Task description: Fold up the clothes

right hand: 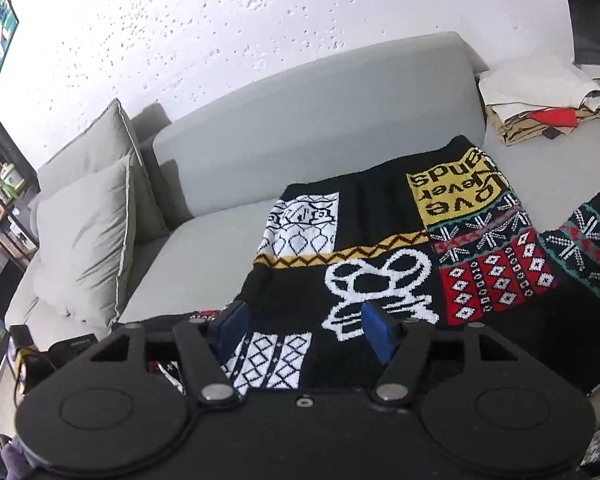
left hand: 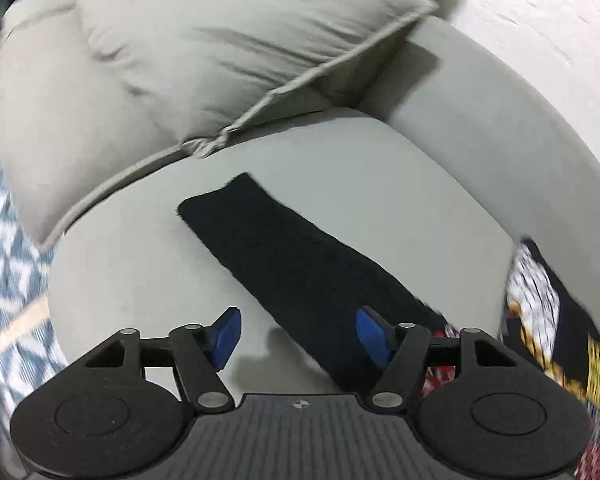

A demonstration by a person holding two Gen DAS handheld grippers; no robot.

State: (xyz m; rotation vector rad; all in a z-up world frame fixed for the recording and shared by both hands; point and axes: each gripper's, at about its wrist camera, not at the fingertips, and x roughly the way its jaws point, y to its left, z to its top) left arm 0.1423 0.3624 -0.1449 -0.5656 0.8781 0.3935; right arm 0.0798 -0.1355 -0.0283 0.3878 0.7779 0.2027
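1. Hovering over the grey sofa seat (left hand: 140,280), the left gripper (left hand: 298,338) has its blue pads (left hand: 228,334) spread wide and grips nothing.
2. A black sleeve (left hand: 292,256) runs slantwise between and ahead of those fingers, flat on the cushion; whether the right pad touches it cannot be told.
3. The patterned sweater (right hand: 380,248) lies spread on the seat, ahead of and between the right gripper's fingers.
4. The right gripper (right hand: 304,334) is equally wide open, its pads either side of the knit without clamping it.
5. Grey pillows (right hand: 88,232) sit left of the right fingers; a folded clothes pile (right hand: 540,108) lies far right.
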